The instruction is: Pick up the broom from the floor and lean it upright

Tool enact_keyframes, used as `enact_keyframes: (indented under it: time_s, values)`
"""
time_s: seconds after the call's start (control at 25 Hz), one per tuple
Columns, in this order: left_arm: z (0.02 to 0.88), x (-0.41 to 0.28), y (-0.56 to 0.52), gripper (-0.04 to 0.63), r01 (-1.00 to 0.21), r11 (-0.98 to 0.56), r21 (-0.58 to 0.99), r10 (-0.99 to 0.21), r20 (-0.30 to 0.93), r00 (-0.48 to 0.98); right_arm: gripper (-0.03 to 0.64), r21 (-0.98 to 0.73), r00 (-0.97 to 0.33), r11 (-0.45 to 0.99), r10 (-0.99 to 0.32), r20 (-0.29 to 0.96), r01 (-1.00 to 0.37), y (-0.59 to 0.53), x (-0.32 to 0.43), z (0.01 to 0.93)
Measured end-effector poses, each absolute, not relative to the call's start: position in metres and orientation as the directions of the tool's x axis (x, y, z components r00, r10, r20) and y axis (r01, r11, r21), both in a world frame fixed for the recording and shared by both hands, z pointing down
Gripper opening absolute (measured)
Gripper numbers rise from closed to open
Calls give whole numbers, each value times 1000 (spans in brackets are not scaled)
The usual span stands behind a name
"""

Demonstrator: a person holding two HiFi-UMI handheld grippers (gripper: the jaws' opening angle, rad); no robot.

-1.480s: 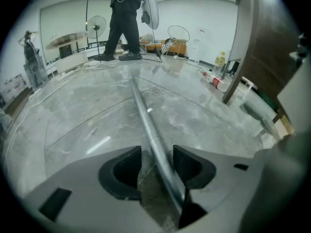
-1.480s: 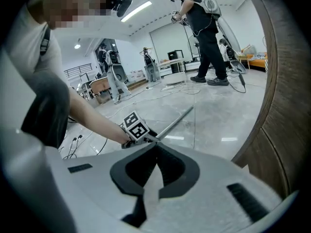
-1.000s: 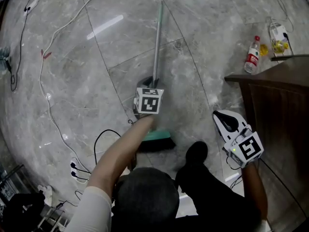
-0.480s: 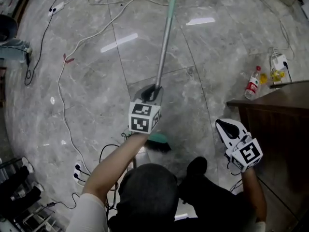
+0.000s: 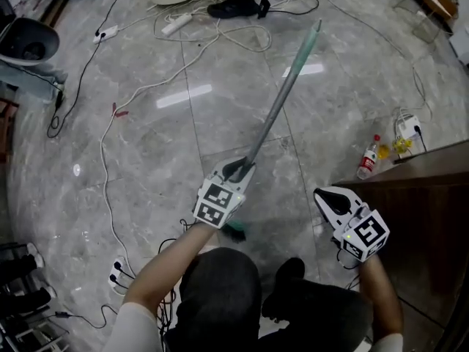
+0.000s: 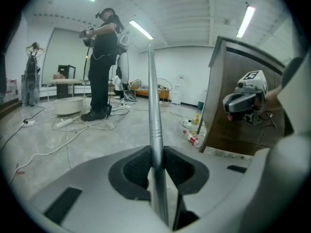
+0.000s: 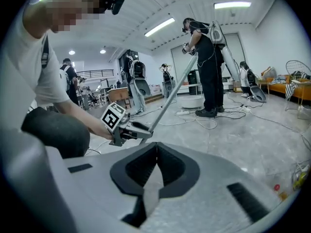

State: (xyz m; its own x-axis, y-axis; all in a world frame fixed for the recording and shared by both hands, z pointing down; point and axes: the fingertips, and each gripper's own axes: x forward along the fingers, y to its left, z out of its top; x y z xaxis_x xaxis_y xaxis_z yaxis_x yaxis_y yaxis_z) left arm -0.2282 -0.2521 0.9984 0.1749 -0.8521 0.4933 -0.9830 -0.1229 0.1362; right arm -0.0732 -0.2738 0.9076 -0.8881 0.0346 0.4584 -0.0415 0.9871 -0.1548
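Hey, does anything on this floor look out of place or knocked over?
A bottle lies on its side by the wooden cabinet, and loose cables trail across the floor near the broom.

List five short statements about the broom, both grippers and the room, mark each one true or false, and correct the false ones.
1. The left gripper grips the broom handle. True; its jaws have just been closing on it.
2. A plastic bottle lies on the floor beside the wooden cabinet. True.
3. The right gripper also holds the broom handle. False: its jaws are shut on nothing, and it is well clear of the handle.
4. The broom handle lies flat on the floor. False: it slants upward from the left gripper.
5. Nobody else is in the room. False: another person stands farther back.
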Motion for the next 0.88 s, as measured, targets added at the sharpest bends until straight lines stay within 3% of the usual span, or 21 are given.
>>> enact_keyframes:
  time_s: [0.52,0.88]
  values:
    - [943,-222,-247,77,-930,-357,81,-825,439,355,6,-105,-909,992,-21,415,-71,-277,-71,848]
    - [935,-175,-262,75,-801,-599,10,-718,436,543,11,-115,-910,978,-113,399,-172,-283,-48,832]
